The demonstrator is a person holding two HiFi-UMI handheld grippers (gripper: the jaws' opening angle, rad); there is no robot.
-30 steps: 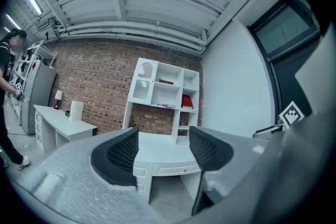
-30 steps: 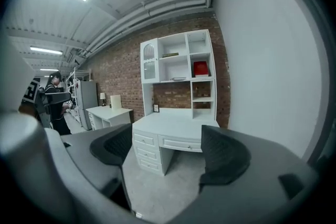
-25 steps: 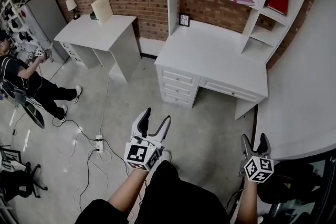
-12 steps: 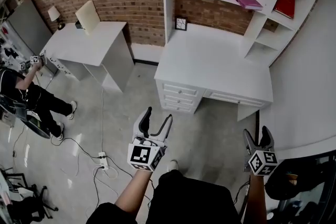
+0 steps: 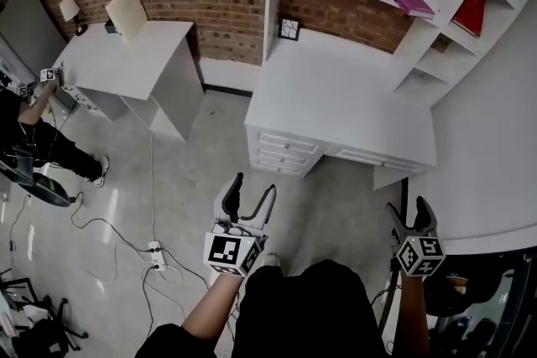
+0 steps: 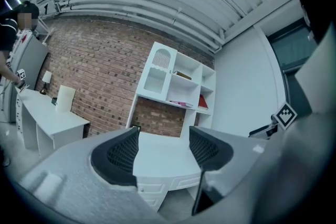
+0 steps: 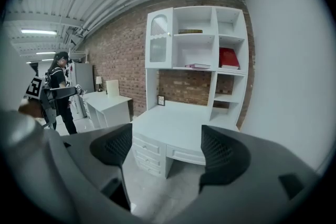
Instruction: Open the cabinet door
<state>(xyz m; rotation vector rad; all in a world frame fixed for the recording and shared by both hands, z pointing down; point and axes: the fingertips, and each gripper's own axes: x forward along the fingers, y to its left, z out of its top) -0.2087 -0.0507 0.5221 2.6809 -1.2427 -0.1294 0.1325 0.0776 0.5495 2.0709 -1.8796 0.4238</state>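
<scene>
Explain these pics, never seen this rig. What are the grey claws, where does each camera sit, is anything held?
There is no robot here: a person holds a two-jaw claw in each hand. The top-down picture comes from a camera on the person's head. It shows the left gripper and the right gripper held out in front. The other two pictures come from a camera riding on each gripper, looking along its jaws. Both pairs of jaws stand apart with nothing between them, so nothing is held. Ahead is a white desk with shelves on top. On the desktop only a small picture frame shows. The cabinet door, at the top left of the shelves, is shut, and neither gripper touches it.
</scene>
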